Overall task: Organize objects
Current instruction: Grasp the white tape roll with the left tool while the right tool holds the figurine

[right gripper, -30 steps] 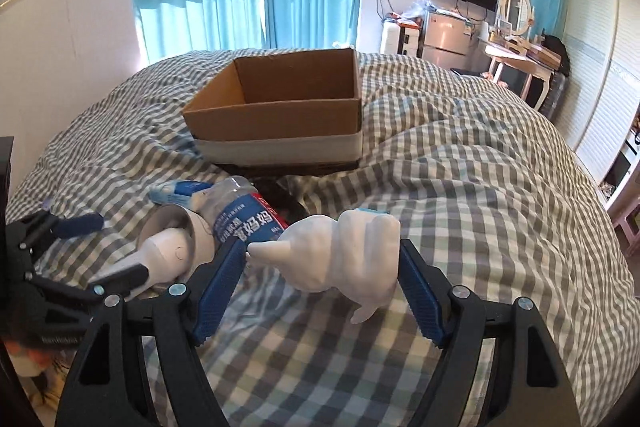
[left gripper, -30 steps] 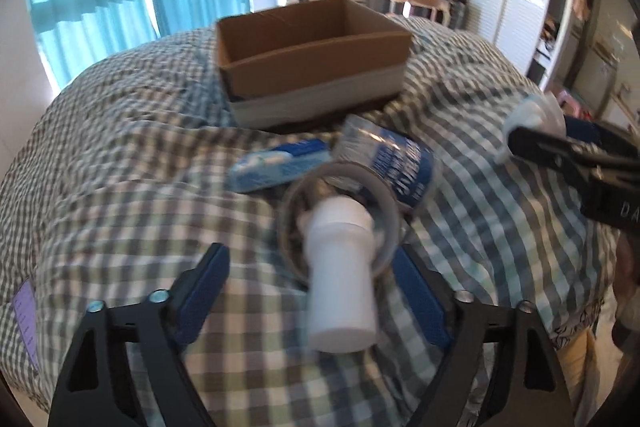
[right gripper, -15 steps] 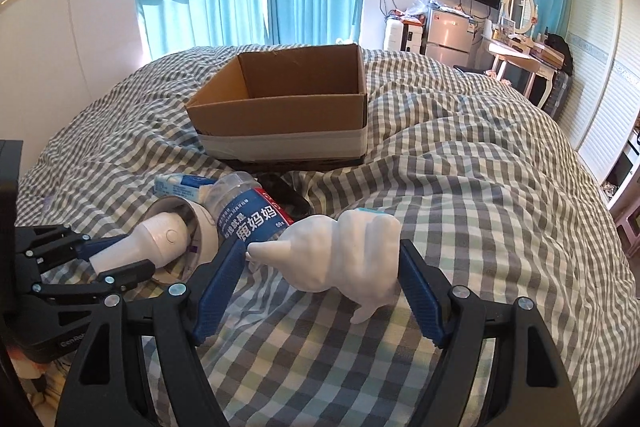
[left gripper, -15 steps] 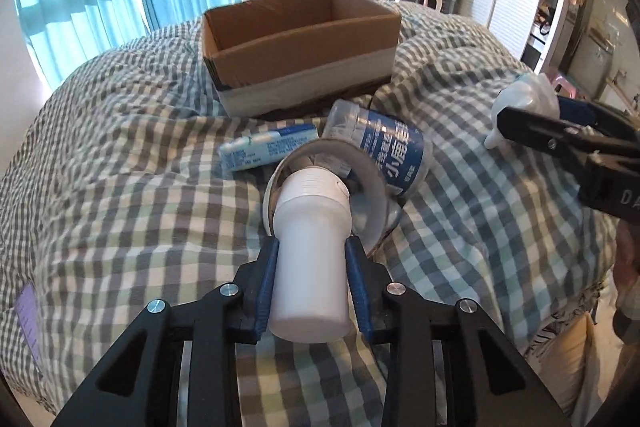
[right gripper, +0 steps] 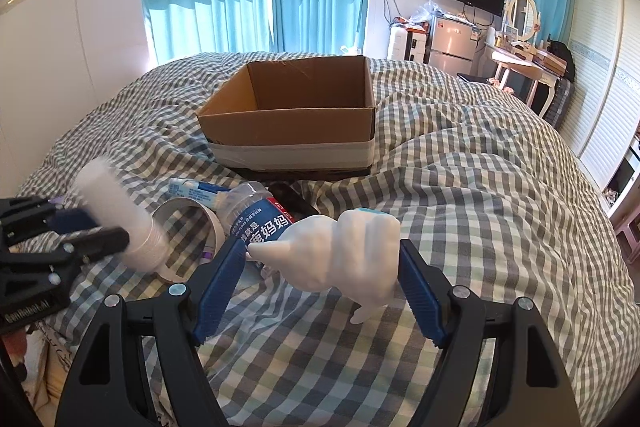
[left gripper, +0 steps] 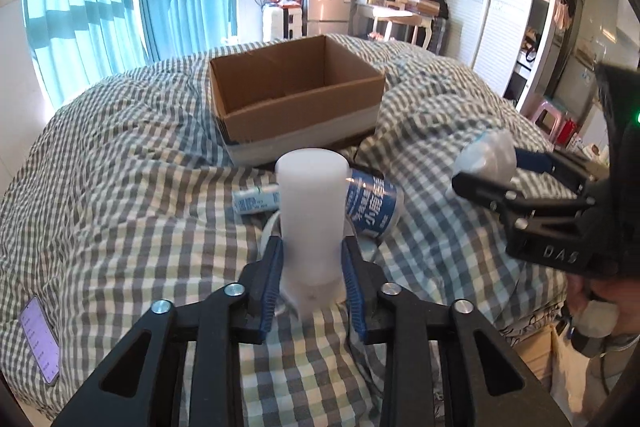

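Bed [left gripper: 120,187], checked cover, carried an open cardboard box [left gripper: 296,107] at twelve o'clock. Left gripper [left gripper: 312,259]: jaws closing, pads pressed on a white cylindrical bottle [left gripper: 312,211] standing upright between them, lifted clear of the cover. Right gripper [right gripper: 320,279]: jaws clenched on a white conch shell [right gripper: 344,251], at three o'clock of the left. Below the box lay a tape roll [right gripper: 188,215], a blue-labelled bottle [right gripper: 260,219] and a small tube [right gripper: 192,189], clustered together.
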Tool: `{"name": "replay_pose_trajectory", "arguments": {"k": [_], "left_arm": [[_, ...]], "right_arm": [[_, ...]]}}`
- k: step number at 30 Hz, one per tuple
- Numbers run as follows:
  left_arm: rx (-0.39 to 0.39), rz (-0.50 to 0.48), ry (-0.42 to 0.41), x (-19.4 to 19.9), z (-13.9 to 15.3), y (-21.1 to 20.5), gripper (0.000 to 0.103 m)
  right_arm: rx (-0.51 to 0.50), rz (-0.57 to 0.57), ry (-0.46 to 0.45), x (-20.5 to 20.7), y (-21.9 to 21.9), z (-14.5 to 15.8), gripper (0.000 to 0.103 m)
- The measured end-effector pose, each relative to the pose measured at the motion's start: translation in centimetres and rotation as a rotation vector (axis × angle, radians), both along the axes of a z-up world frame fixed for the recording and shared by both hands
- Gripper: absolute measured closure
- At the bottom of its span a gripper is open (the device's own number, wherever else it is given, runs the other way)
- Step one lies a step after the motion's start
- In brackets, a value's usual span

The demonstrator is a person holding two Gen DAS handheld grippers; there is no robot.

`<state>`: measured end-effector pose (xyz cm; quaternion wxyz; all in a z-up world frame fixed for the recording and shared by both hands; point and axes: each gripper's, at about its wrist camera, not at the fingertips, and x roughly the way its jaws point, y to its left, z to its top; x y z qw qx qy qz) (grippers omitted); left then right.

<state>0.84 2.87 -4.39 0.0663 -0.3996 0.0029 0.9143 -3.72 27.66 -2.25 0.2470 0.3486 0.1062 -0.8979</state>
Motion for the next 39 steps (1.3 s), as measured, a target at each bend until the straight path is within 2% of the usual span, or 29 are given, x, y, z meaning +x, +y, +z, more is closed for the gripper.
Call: {"name": "replay_pose_trajectory", "arguments": {"k": [1, 6, 12, 14, 15, 16, 18, 20, 21, 22, 23, 24, 32, 36, 38, 39], "left_arm": [[0.006, 0.000, 0.004, -0.1, 0.3, -0.1, 0.091], [-0.005, -0.008, 0.026, -0.8, 1.4, -0.3, 0.091], [0.024, -0.050, -0.048, -0.9, -0.9, 0.5, 0.088], [0.012, -0.066, -0.063, -0.7, -1.7, 1.2, 0.079], [-0.001, -0.066, -0.053, -0.5, -2.0, 1.4, 0.070], [-0.021, -0.059, -0.036, -0.4, -2.0, 1.6, 0.066], [-0.082, -0.031, -0.011, -0.3, -1.9, 1.7, 0.045], [-0.089, -0.022, -0.002, -0.2, -1.7, 1.3, 0.041], [-0.080, -0.021, -0.004, -0.2, -1.8, 1.1, 0.035], [-0.072, -0.021, -0.011, -0.3, -1.8, 1.0, 0.025], [-0.065, -0.022, -0.023, -0.5, -2.0, 0.9, 0.021], [-0.060, 0.019, -0.031, -0.6, -2.2, 1.0, 0.019], [0.045, 0.034, -0.244, -4.4, -7.3, 1.4, 0.018], [0.044, 0.051, -0.256, -4.8, -7.7, 1.7, 0.018], [0.067, 0.062, -0.257, -4.8, -7.5, 1.6, 0.019], [0.083, 0.069, -0.251, -4.7, -7.3, 1.5, 0.023]], "right_arm": [[-0.001, 0.000, -0.002, 0.0, 0.0, -0.1, 0.027], [-0.002, 0.004, -0.005, -0.1, 0.0, -0.1, 0.027], [-0.001, -0.006, -0.016, -0.5, 0.2, -0.4, 0.027], [-0.001, -0.009, -0.018, -0.5, 0.3, -0.5, 0.027], [-0.001, -0.009, -0.017, -0.5, 0.2, -0.5, 0.027], [-0.002, -0.009, -0.017, -0.6, 0.3, -0.5, 0.027], [-0.002, -0.007, -0.018, -0.6, 0.3, -0.4, 0.026], [-0.003, -0.007, -0.018, -0.6, 0.2, -0.5, 0.026], [-0.003, -0.009, -0.019, -0.6, 0.2, -0.6, 0.026], [-0.002, -0.010, -0.021, -0.7, 0.2, -0.7, 0.026], [-0.001, -0.011, -0.023, -0.7, 0.2, -0.8, 0.026], [-0.001, -0.012, -0.024, -0.7, 0.2, -0.8, 0.026], [-0.002, -0.017, -0.026, -0.7, 0.3, -1.0, 0.026], [-0.005, -0.022, -0.031, -0.9, 0.6, -1.3, 0.026], [-0.005, -0.022, -0.033, -0.9, 0.6, -1.4, 0.026], [-0.007, -0.022, -0.033, -0.9, 0.7, -1.3, 0.026]]}}
